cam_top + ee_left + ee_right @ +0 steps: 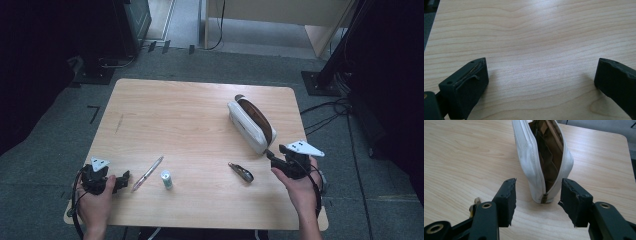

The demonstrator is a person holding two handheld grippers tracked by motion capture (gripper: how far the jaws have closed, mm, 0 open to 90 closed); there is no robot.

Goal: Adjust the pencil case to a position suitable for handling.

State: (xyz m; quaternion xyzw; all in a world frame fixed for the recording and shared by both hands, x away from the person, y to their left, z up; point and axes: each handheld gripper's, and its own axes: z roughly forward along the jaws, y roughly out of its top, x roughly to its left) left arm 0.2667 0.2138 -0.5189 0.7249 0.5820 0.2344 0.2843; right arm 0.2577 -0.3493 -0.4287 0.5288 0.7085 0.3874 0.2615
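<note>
Right hand-held gripper point(537, 202) half open, empty, facing white pouch point(541, 157)

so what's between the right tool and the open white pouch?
Nothing. In the right gripper view, bare table separates the right tool, jaws apart and empty, from the pouch; its zipper end faces the gap.

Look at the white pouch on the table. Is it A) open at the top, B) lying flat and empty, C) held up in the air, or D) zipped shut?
A: the pouch stands on the table with its zip parted, and its brown inside shows in the right gripper view.
</note>
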